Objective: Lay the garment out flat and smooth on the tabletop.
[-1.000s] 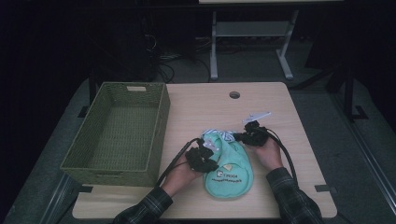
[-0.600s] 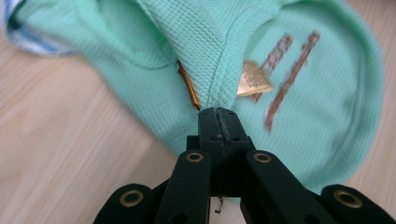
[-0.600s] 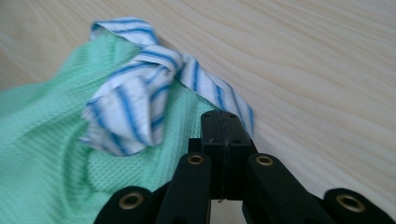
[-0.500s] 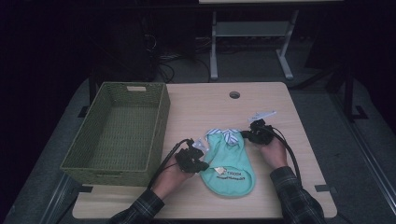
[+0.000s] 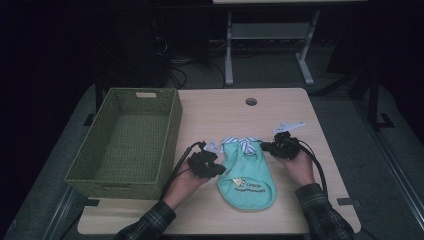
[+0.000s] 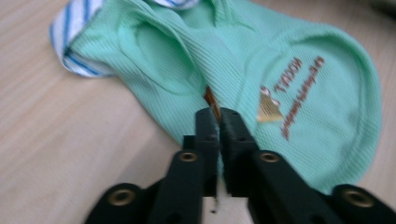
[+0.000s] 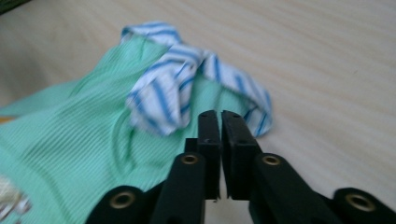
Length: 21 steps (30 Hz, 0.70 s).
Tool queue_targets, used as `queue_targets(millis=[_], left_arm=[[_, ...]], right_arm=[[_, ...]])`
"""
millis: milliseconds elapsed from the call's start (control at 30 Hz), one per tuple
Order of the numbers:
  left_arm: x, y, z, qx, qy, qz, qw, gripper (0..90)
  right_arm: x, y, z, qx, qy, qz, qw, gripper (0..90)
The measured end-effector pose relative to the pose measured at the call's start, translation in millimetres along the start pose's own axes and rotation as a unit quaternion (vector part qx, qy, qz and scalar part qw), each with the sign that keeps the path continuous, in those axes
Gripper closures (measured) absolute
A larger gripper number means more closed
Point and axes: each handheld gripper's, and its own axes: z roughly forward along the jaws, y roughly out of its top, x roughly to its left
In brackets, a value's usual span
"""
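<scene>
Looking down from the high view, I have the mint-green garment (image 5: pixel 247 177) lying flat on the wooden table (image 5: pixel 220 112), its long axis running from the striped blue-and-white trim (image 5: pixel 242 143) at twelve o'clock to the rounded hem at six. The woven basket (image 5: pixel 127 142) sits empty at nine o'clock from it.

My left gripper (image 5: pixel 218 170) sits at the cloth's nine o'clock edge, about halfway down. In the left gripper view its jaws are clenched together (image 6: pixel 218 116) with a fold of green fabric and a small orange tag at the tips; I judge it pinches the edge, though the blur leaves me unsure how much cloth is caught.

My right gripper (image 5: pixel 263 147) lies at the garment's two o'clock corner, touching the striped trim. Its jaws (image 7: pixel 219 119) are also pressed shut, just below the striped band; whether cloth is nipped there I cannot tell.

Both hands flank the garment on opposite sides, so any lift or fold would turn across that long axis.
</scene>
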Motion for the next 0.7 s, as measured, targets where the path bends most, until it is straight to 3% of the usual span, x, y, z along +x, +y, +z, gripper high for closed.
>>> queue_targets(millis=[400,533,700], left_arm=[[32.2,30.2,29.8,0.0,0.02,-0.023,0.9995,89.5],[41.6,32.1,43.3,0.009,0.031,-0.031,0.999,89.5],[48.5,28.2,52.2,0.024,0.042,-0.025,0.9985,89.5]], right_arm=[[23.5,-25.2,-19.4,0.021,0.032,-0.014,0.9992,89.8],[30.8,-33.1,-22.3,0.027,0.039,-0.021,0.9986,89.7],[38.9,-42.5,-23.1,0.046,0.049,-0.028,0.9974,89.8]])
